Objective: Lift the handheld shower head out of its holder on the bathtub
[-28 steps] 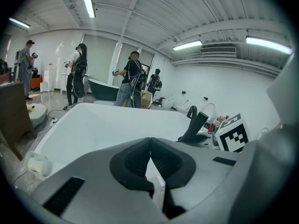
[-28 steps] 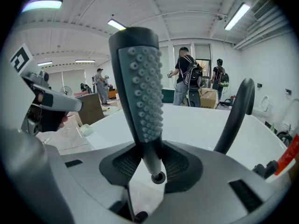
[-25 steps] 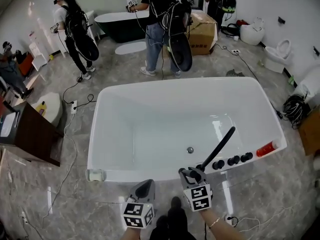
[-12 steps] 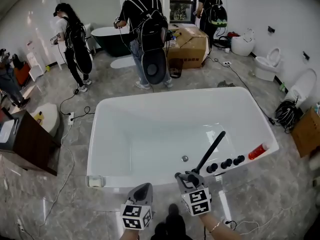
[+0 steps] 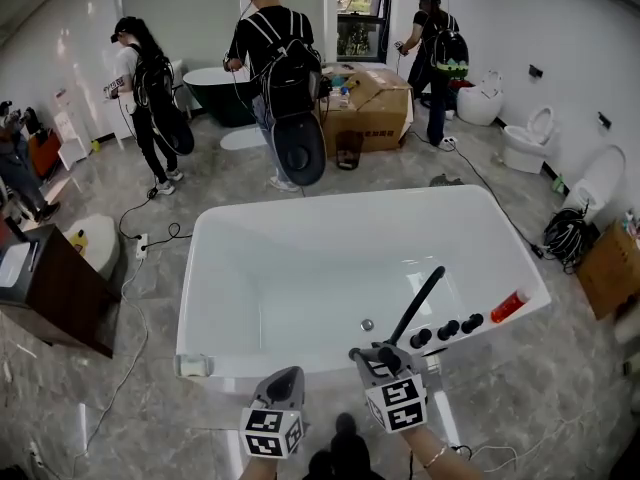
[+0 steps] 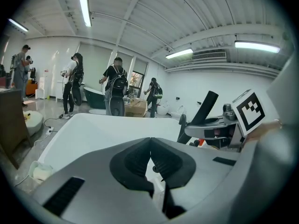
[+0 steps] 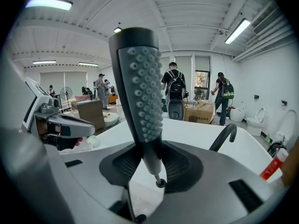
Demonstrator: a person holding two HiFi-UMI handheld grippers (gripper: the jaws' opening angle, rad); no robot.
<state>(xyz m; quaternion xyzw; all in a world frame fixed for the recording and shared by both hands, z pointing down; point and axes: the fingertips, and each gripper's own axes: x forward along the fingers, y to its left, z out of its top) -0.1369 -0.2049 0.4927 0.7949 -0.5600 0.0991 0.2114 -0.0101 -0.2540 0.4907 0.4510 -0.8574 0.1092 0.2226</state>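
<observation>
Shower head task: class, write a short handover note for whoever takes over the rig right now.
Right hand-held gripper: shut on the slim black handheld shower head near its lower end; nozzle end tilts up over the white rectangular bathtub.
Left hand-held gripper: shut, empty, in front of the tub's near rim.
Done: grasp made; head looks raised above the rim's black round knobs.
Left: confirm it is clear of its holder, which I cannot make out.

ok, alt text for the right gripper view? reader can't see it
The right gripper is clamped on the handle of a long black handheld shower head with a grey nubbed spray face, standing upright mid-frame. Behind it lies the white bathtub, with a curved black spout and a red bottle at the right.
</observation>
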